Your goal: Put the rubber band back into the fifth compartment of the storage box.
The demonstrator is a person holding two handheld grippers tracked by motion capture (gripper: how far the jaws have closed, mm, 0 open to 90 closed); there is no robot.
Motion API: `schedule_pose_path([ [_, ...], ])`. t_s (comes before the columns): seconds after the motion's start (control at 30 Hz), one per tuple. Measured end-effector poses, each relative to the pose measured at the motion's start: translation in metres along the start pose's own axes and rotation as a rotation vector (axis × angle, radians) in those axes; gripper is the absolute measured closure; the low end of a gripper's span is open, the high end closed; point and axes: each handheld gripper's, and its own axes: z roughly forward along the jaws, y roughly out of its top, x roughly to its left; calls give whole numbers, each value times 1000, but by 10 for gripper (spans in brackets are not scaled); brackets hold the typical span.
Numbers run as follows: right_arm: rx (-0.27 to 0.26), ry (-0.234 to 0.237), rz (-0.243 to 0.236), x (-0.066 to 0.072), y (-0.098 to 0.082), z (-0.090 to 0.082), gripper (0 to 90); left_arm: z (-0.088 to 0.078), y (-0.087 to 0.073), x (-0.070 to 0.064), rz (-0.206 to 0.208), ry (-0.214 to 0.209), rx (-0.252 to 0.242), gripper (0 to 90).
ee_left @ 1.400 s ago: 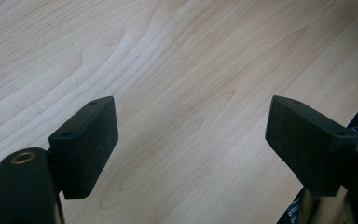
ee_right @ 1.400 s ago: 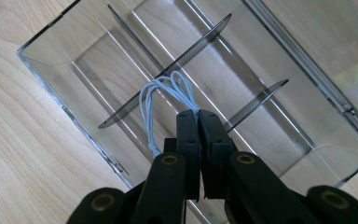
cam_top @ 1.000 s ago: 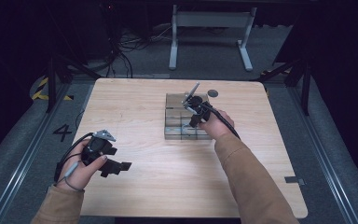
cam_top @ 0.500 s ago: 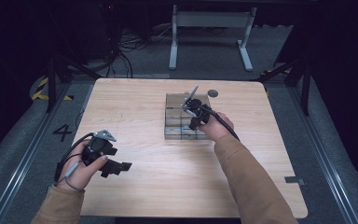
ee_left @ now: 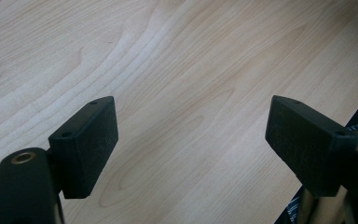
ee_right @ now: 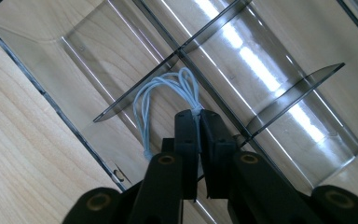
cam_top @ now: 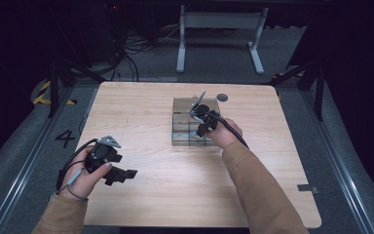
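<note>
Over on the left, the left gripper (cam_top: 121,174) sits low above the wooden table (cam_top: 141,122), its jaws spread wide with only bare wood grain between them. Further right, the right gripper (ee_right: 199,122) reaches down into the clear divided box (cam_top: 182,105). Its jaws are pinched together on a coiled white cable (ee_right: 161,91), whose loops fan out just ahead of the jaw tips over one compartment, against a dark divider. Beyond the box lies a small dark disc (cam_top: 222,97).
</note>
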Motion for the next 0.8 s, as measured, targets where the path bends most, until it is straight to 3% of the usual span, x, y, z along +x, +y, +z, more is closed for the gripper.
schedule_pose_path([
  [0.37,-68,-16,-28,3,-1,-16,734,1,0,-1,3,0,7,178],
  [0.8,-136,-11,-28,4,-7,-37,698,1,0,-1,4,0,7,178],
])
